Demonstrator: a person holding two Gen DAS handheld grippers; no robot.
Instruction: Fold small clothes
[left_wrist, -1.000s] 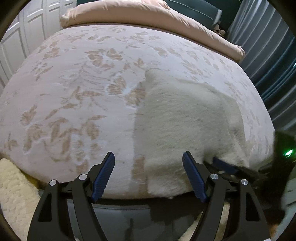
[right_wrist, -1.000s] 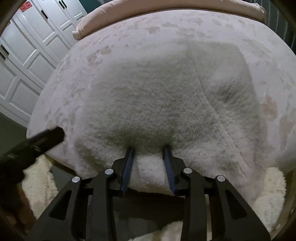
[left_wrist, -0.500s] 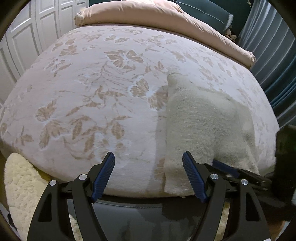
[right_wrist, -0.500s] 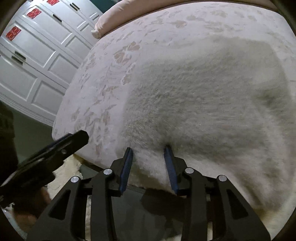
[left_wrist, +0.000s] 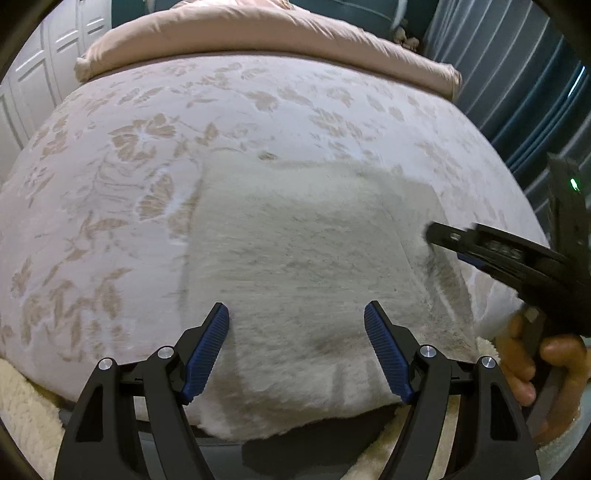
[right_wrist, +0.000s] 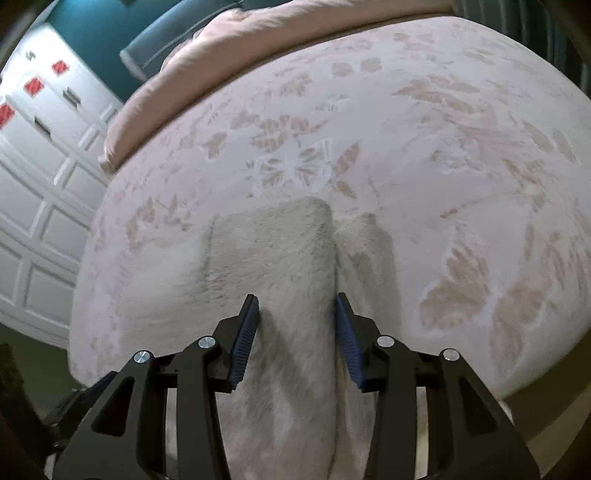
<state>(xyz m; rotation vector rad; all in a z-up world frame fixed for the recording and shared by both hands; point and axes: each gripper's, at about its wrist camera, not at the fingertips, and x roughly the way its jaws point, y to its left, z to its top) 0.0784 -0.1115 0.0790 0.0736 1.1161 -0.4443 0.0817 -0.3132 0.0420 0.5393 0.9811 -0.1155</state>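
Right gripper has its jaws pinched on a raised fold of the fuzzy white garment, and they've just been closing tighter on it. Left gripper hangs wide open over the garment's near edge, gripping nothing. Compared to a second ago the garment looks squared up, lying at the near edge of the floral bed. The left view catches the person's right hand on the handle; the right view shows white wardrobe doors.
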